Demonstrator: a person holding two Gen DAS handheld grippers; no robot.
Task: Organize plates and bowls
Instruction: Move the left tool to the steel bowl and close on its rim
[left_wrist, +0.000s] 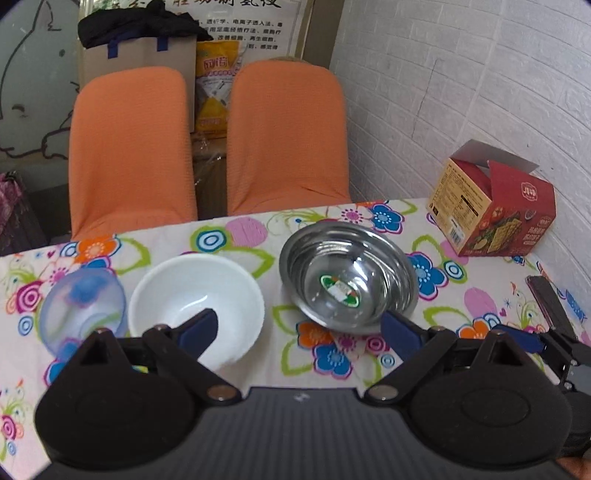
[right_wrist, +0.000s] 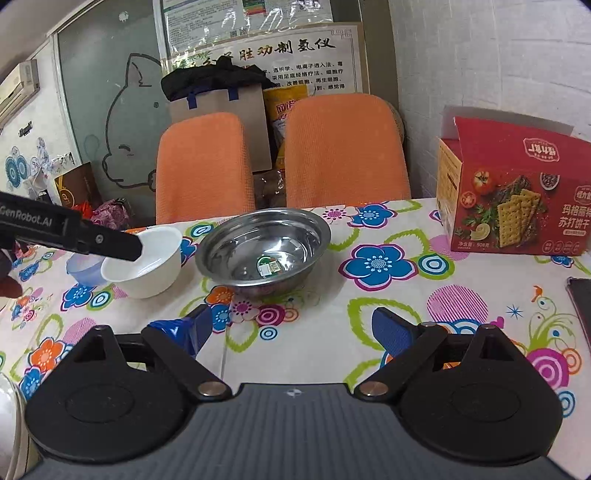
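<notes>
A steel bowl (left_wrist: 349, 277) with a sticker inside sits on the floral tablecloth, also in the right wrist view (right_wrist: 263, 248). A white bowl (left_wrist: 195, 306) stands to its left (right_wrist: 146, 262), and a translucent blue bowl (left_wrist: 83, 306) is further left (right_wrist: 85, 271). My left gripper (left_wrist: 299, 334) is open, its left finger over the white bowl's near rim; it shows from the side in the right view (right_wrist: 137, 248). My right gripper (right_wrist: 291, 330) is open and empty, above the cloth in front of the steel bowl.
A red cracker box (left_wrist: 493, 212) stands at the table's right by the wall (right_wrist: 517, 195). A dark phone (right_wrist: 581, 306) lies at the right edge. Two orange chairs (left_wrist: 284, 136) stand behind the table. A white object (right_wrist: 7, 413) is at the lower left.
</notes>
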